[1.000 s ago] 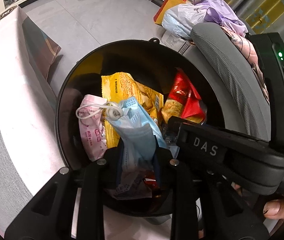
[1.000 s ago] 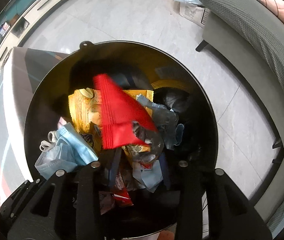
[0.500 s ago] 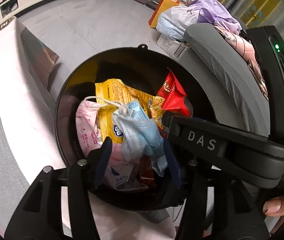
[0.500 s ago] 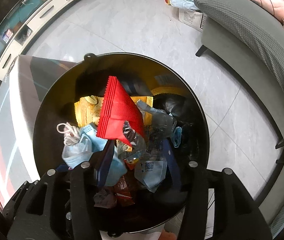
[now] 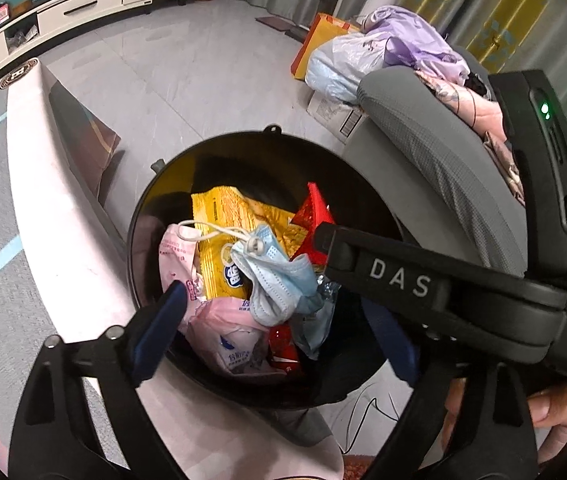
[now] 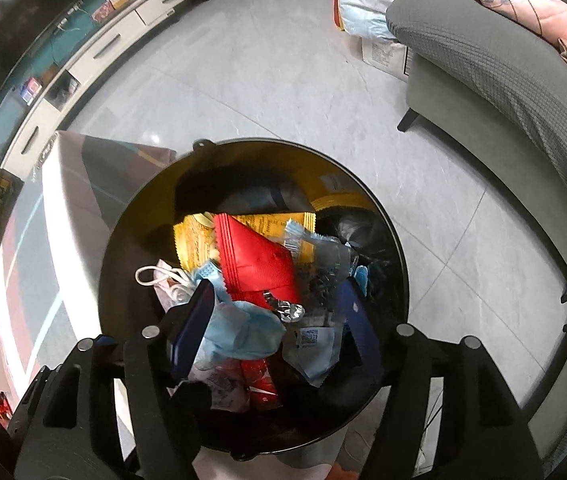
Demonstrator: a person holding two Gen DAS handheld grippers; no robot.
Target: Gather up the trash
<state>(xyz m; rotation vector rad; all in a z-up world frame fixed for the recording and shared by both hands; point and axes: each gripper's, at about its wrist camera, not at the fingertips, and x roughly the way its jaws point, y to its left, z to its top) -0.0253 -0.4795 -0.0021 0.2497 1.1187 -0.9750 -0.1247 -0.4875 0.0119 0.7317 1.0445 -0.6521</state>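
A round black trash bin (image 5: 143, 216) (image 6: 397, 248) stands on the floor and holds several pieces of trash. A blue face mask (image 5: 279, 280) (image 6: 239, 330) lies on top, beside a yellow snack bag (image 5: 223, 232) (image 6: 195, 240), a red wrapper (image 5: 313, 216) (image 6: 257, 264) and a pink tissue pack (image 5: 227, 328). My left gripper (image 5: 279, 324) is open above the bin, empty. My right gripper (image 6: 275, 328) is open above the bin, empty; its body crosses the left wrist view (image 5: 423, 284).
A white low table (image 5: 43, 200) (image 6: 63, 208) sits left of the bin. A grey sofa (image 5: 443, 184) (image 6: 503, 80) is to the right. Bags (image 5: 347, 56) lie on the floor behind, and a TV cabinet (image 5: 83, 4) lines the far wall.
Both grippers opened and rose away from the bin. The mask dropped from the left gripper and the red wrapper from the right; both now lie in the bin.
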